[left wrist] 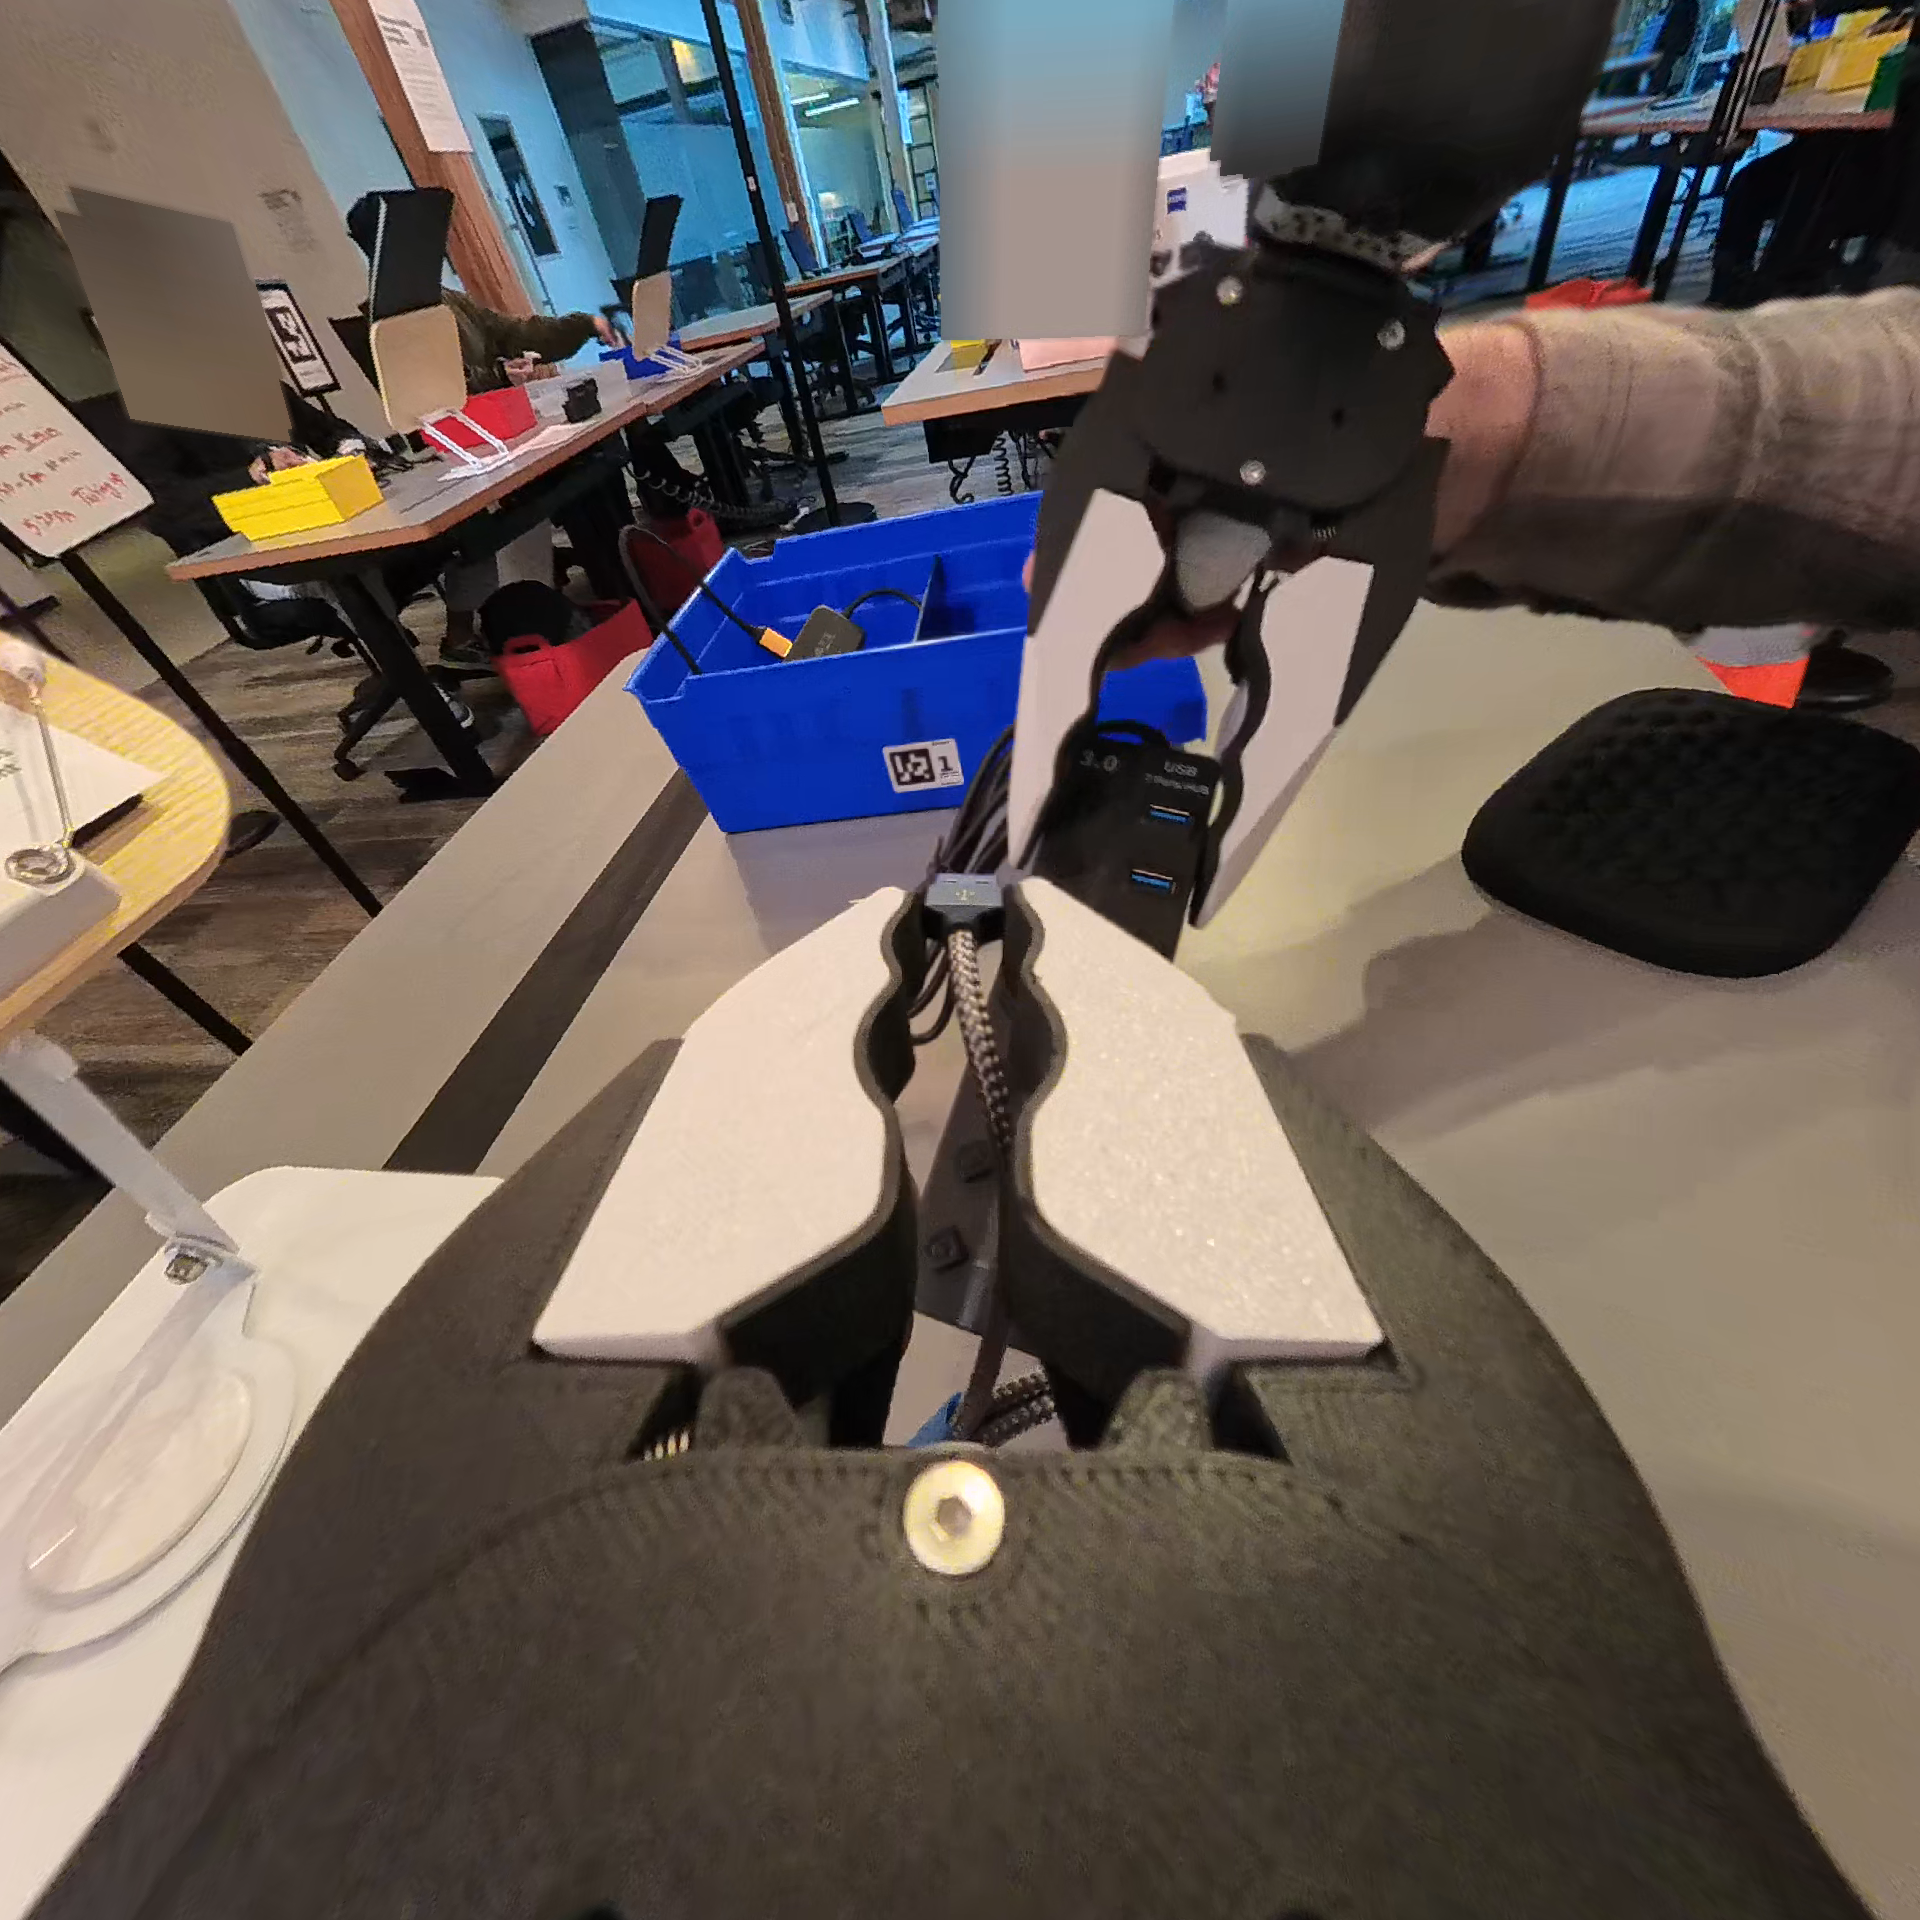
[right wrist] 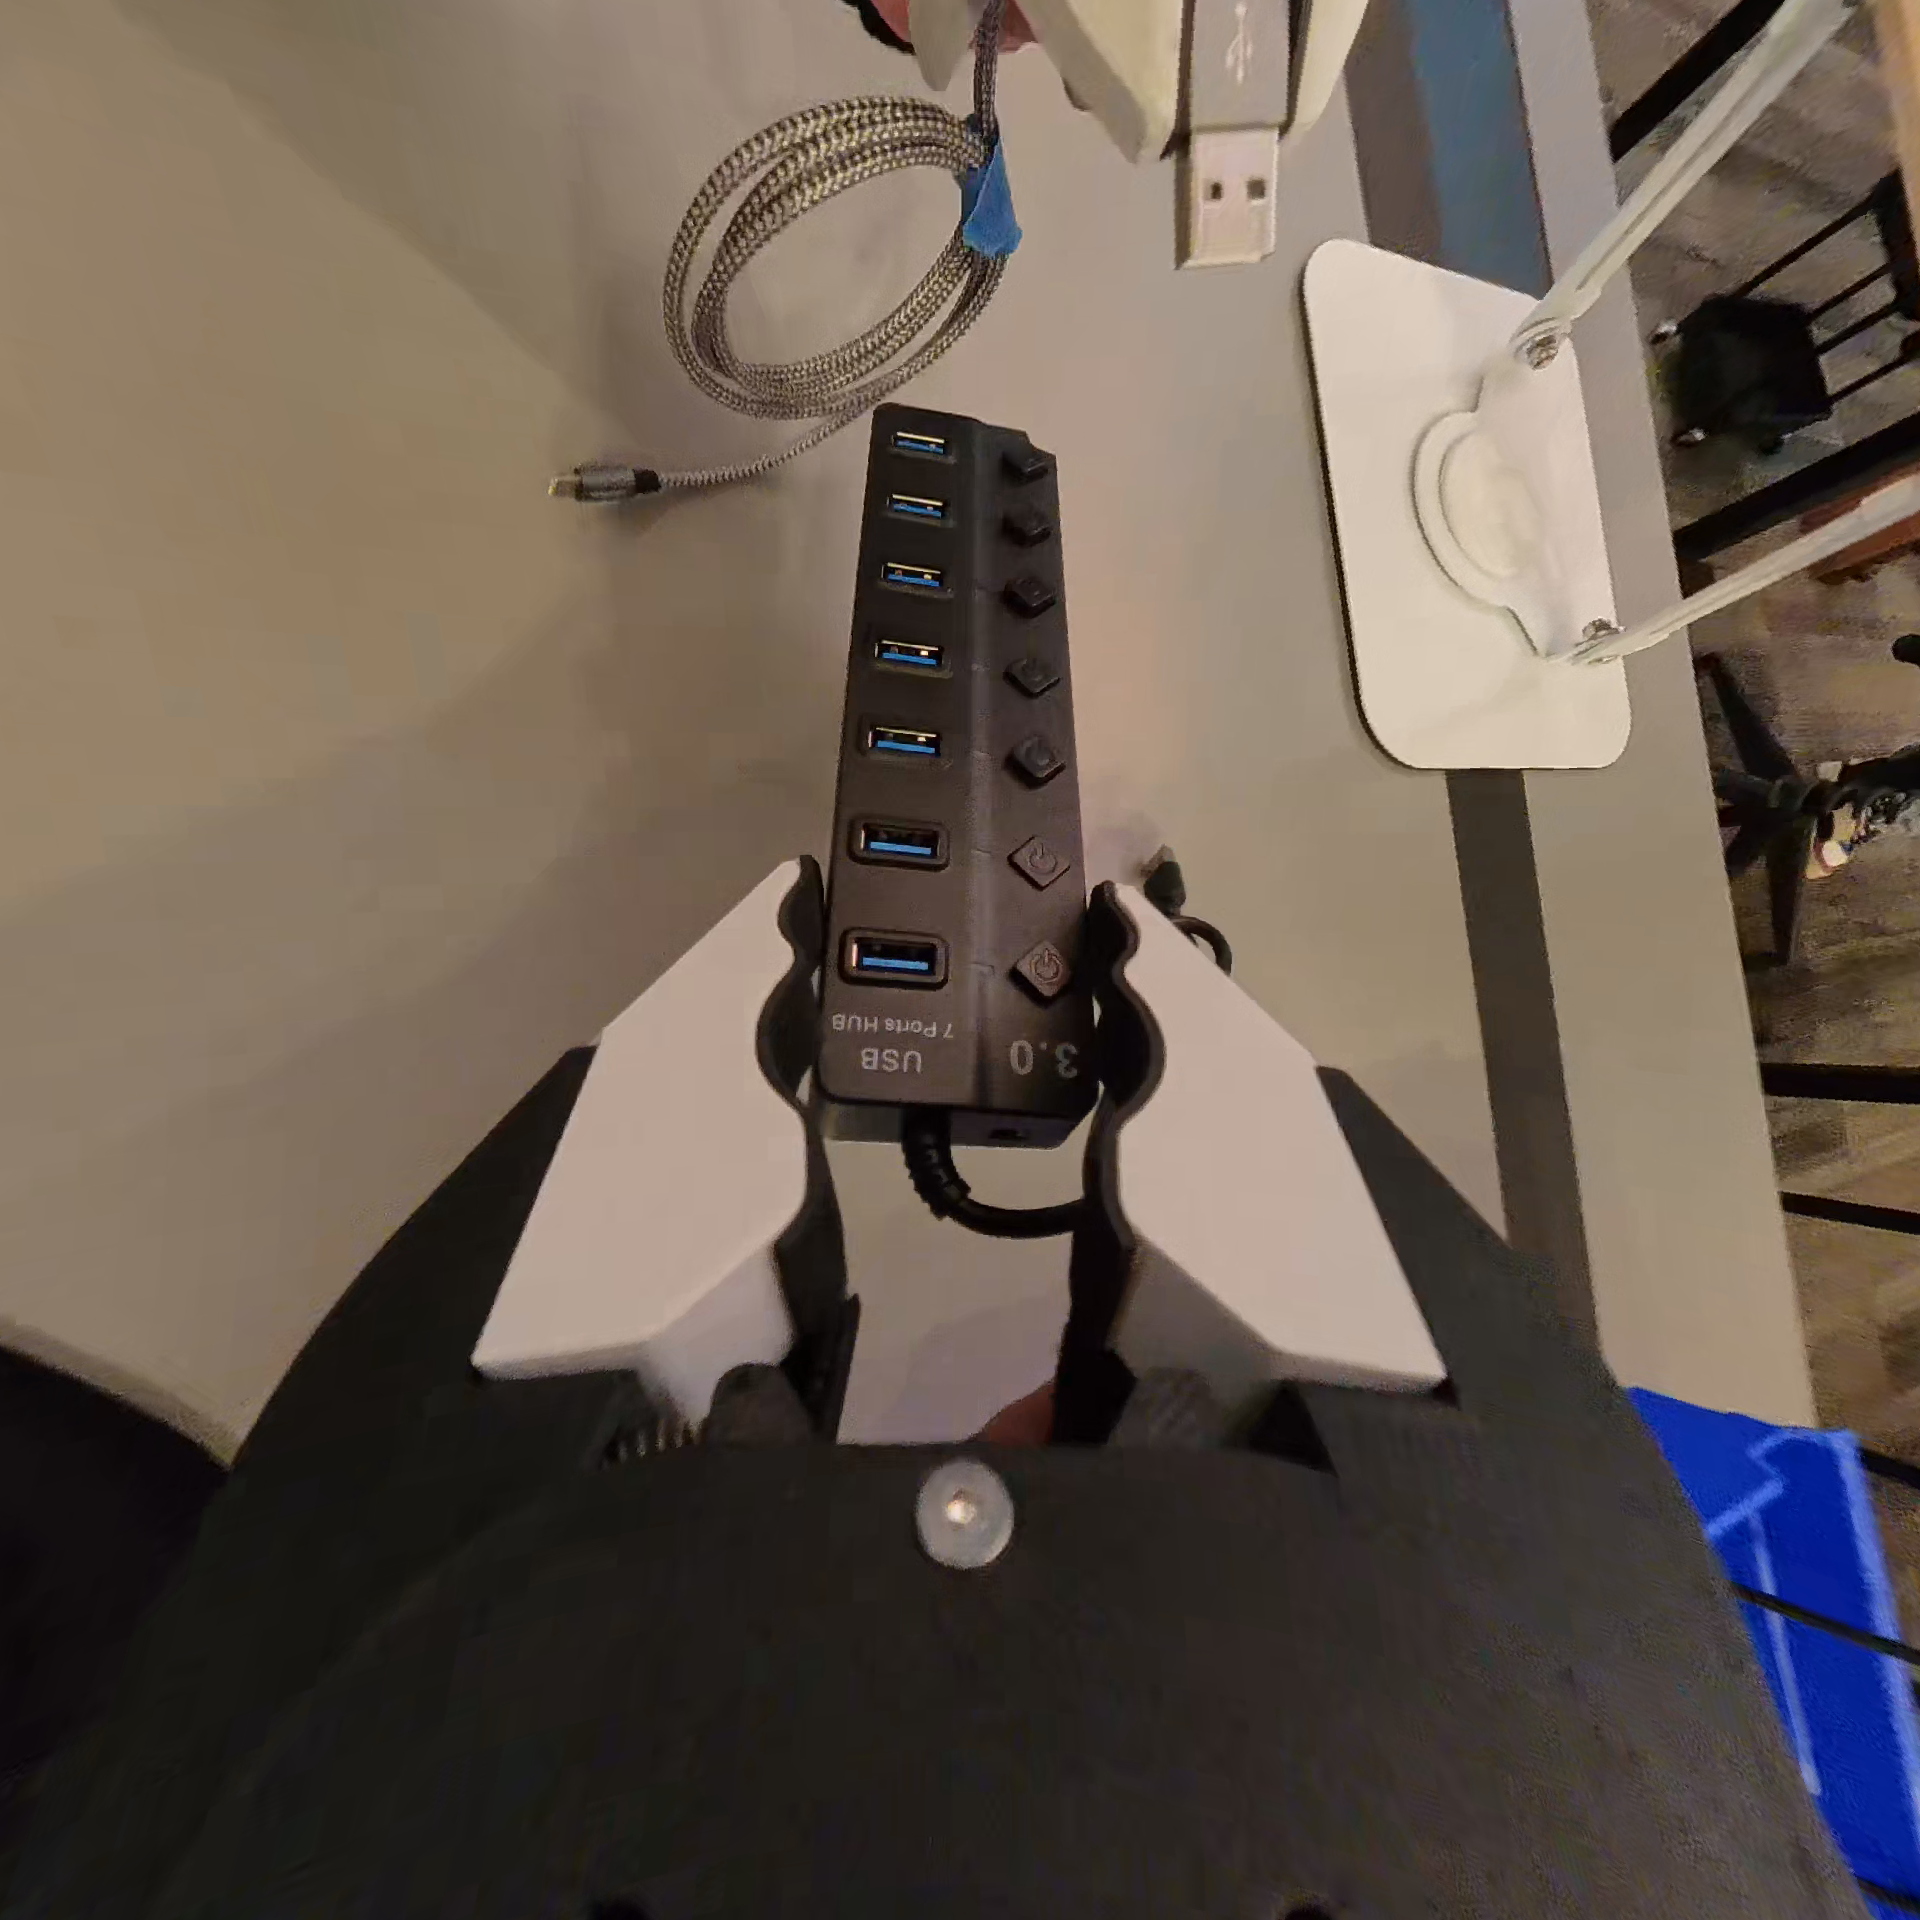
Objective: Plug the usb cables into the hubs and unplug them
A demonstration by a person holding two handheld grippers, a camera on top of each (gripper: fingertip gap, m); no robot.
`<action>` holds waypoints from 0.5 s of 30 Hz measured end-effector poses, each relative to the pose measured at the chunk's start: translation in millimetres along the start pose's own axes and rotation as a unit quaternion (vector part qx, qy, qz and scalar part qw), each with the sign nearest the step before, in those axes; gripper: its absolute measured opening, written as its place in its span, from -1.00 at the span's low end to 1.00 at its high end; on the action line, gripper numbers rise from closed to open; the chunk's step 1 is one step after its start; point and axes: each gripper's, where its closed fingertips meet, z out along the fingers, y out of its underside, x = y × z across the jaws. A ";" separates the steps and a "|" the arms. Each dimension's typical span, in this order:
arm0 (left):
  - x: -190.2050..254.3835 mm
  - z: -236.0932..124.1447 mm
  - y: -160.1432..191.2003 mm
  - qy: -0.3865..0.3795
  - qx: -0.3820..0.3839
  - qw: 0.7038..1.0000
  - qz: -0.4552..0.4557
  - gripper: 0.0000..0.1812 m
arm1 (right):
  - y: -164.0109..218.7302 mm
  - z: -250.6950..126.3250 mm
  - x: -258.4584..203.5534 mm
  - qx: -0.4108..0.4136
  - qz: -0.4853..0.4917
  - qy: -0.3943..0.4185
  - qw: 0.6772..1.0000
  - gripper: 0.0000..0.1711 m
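Clamping the grey plug (left wrist: 964, 896) of a braided USB cable (right wrist: 821, 260) between its white fingertips, the left gripper (left wrist: 961, 914) hangs above the bench (left wrist: 1558, 1195), metal connector pointing down toward the black hub (right wrist: 961, 748). Gripping that hub by its cable end, the right gripper (right wrist: 951, 997) pins it flat on the bench, blue ports up. Cable coils lie at 11 o'clock from the hub. A blue bin (left wrist: 831, 717) sits at 12 o'clock in the left wrist view, a black pad (left wrist: 1704, 831) at 2 o'clock.

Blue bin (left wrist: 831, 748), black mat (left wrist: 1704, 831), white stand base (right wrist: 1455, 499), prob. acrylic arm.
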 end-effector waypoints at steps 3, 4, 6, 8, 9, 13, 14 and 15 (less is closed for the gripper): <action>4.7 1.6 -3.2 0.003 0.003 1.000 0.001 -0.83 | -2.9 -6.4 -0.6 -0.025 -0.029 -0.033 0.999 -0.43; 5.8 2.2 -4.0 0.004 0.004 1.000 -0.001 -0.85 | -4.0 -8.4 -0.3 -0.033 -0.038 -0.042 0.998 -0.43; 7.9 3.7 -4.3 0.006 0.005 1.000 -0.002 -0.85 | -6.6 -12.7 2.3 -0.050 -0.053 -0.052 0.996 -0.44; 9.6 5.4 -4.0 0.008 0.003 1.000 -0.005 -0.85 | -9.7 -17.4 5.3 -0.067 -0.063 -0.062 0.994 -0.44; 10.7 6.0 -4.5 0.009 0.004 1.000 -0.006 -0.85 | -10.9 -19.5 7.2 -0.076 -0.070 -0.064 0.993 -0.44; 12.2 7.8 -6.3 0.007 0.006 1.000 -0.011 -0.84 | -15.3 -26.3 14.8 -0.106 -0.091 -0.072 0.988 -0.44; 11.4 8.3 -6.6 0.002 0.006 1.000 -0.013 -0.84 | -16.7 -27.2 17.4 -0.109 -0.092 -0.073 0.987 -0.44; 11.5 8.8 -6.9 0.001 0.005 1.000 -0.014 -0.84 | -17.5 -28.1 19.0 -0.113 -0.094 -0.075 0.986 -0.44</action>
